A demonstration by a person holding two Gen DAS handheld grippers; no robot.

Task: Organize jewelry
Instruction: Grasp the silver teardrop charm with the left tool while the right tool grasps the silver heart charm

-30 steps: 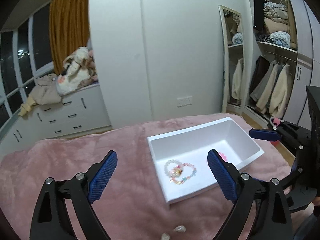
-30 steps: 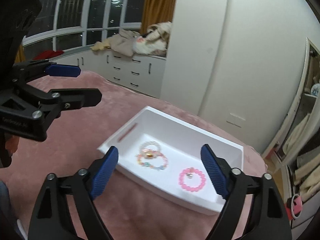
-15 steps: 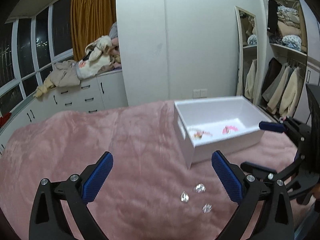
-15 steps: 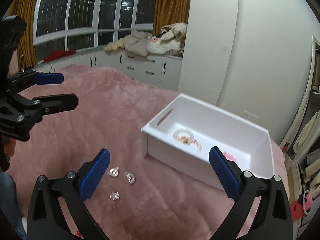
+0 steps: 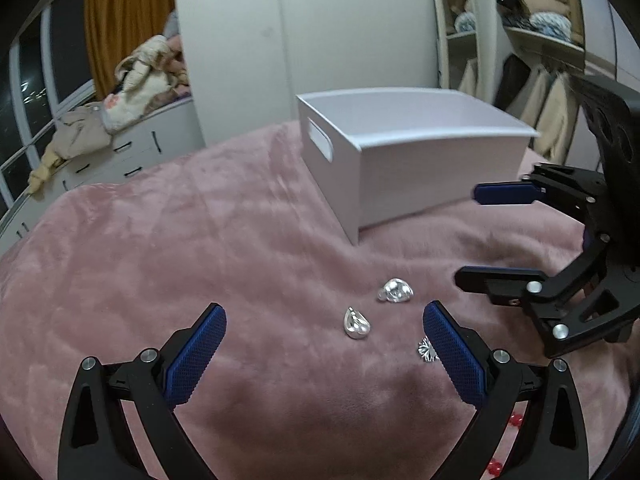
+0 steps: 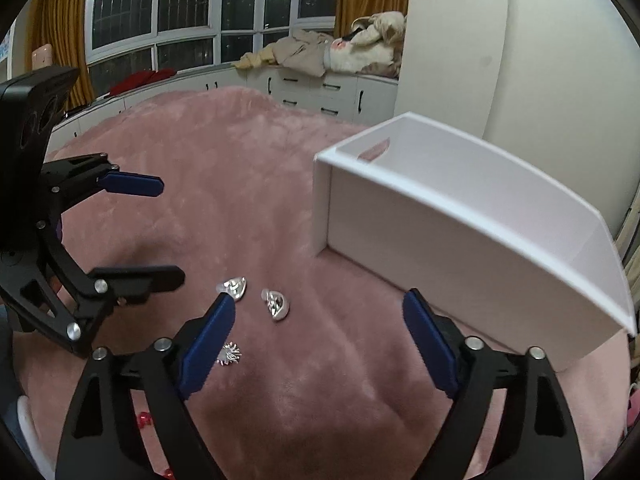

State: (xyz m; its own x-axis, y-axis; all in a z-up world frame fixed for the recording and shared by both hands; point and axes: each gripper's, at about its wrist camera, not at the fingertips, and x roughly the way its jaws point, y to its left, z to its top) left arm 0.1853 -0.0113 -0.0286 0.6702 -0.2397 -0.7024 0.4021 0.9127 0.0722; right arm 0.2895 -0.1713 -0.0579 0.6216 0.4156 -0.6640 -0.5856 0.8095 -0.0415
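Left wrist view: the left gripper (image 5: 324,346) stands wide and empty over the pink blanket (image 5: 160,248); a teardrop silver piece (image 5: 356,323) lies just ahead between its jaws, another silver piece (image 5: 395,290) beyond, toward the white box (image 5: 436,168).

Right wrist view: the right gripper (image 6: 318,334), jaws just narrowing on nothing, has a silver charm (image 6: 275,305) between them and left of centre; the left seems better centred.

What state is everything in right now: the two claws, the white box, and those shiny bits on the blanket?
Left gripper: open, empty, above the blanket.
Right gripper: open, empty, jaws have just been closing a little.
White box: upright on the blanket, no lid; inside hidden.
Two silver teardrop pieces: loose on the blanket, apart.
Spiky silver piece: loose, partly hidden by a finger.
Pink blanket: spread out, rumpled.
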